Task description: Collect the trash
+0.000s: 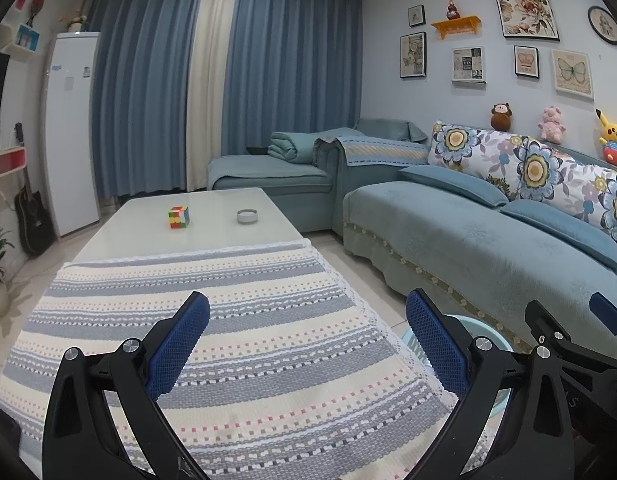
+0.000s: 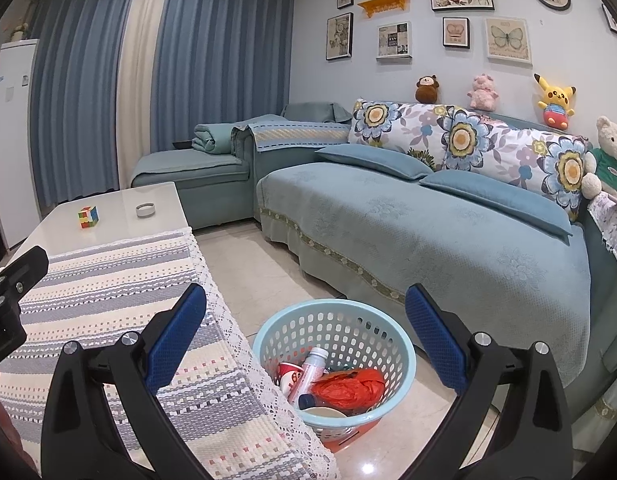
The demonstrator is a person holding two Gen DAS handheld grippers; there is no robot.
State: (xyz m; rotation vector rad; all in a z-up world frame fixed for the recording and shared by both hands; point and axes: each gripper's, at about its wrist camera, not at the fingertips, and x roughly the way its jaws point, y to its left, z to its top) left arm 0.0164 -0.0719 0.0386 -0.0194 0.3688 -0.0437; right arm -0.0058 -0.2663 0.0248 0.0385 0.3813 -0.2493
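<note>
A light blue perforated basket (image 2: 392, 342) stands on the floor between the table and the sofa. Inside it lie a crumpled red plastic bag (image 2: 346, 388), a pinkish bottle (image 2: 312, 366), a red and white cup (image 2: 288, 374) and a blue-capped bottle (image 2: 308, 400). My right gripper (image 2: 304, 304) hovers open above the basket, nothing between its blue pads. My left gripper (image 1: 306, 312) is open and empty over the striped tablecloth (image 1: 236, 320); only a sliver of the basket (image 1: 468, 326) shows behind its right finger. The right gripper (image 1: 568, 332) appears at the left wrist view's right edge.
On the white coffee table (image 1: 212, 228) sit a colour cube (image 1: 178, 217) and a small round grey dish (image 1: 247, 216). A teal sofa (image 2: 428, 232) with floral cushions runs along the right. A white cabinet (image 1: 70, 132), a guitar (image 1: 32, 208) and blue curtains stand behind.
</note>
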